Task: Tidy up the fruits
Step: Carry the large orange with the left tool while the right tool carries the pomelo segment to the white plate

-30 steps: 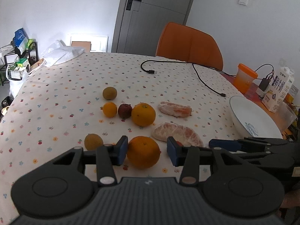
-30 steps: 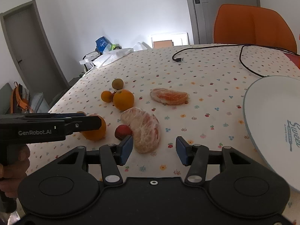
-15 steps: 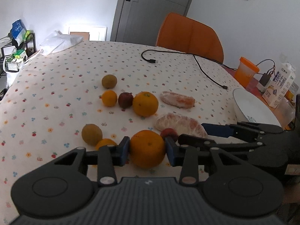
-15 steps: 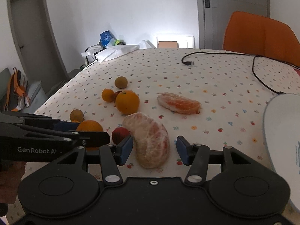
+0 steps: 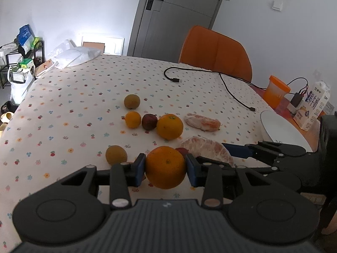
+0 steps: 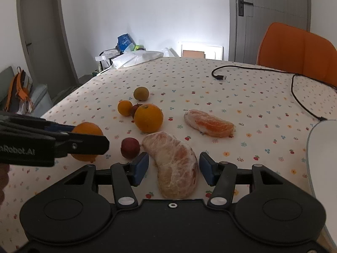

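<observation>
My left gripper (image 5: 166, 169) is clamped on the near orange (image 5: 165, 169), ready to carry. My right gripper (image 6: 173, 168) straddles the peeled pomelo piece (image 6: 174, 164), pads apart, not pressing, lined up to close.

My left jaws clamp a big orange (image 5: 165, 169), round and glossy, its navel facing me. Just behind it sits a small red plum (image 6: 130, 151), touching a peeled pomelo wedge (image 6: 175, 164) that lies curved on the flowered worktop between my right jaws, untouched by them. Further back lies a second peeled segment (image 6: 208, 123), more orange in the flesh. Left of that runs a row: another orange (image 5: 169, 126), a dark plum (image 5: 149, 121), a tangerine (image 5: 133, 119), with one brownish-green fruit (image 5: 131, 101) behind and another (image 5: 116, 155) nearer me.
</observation>
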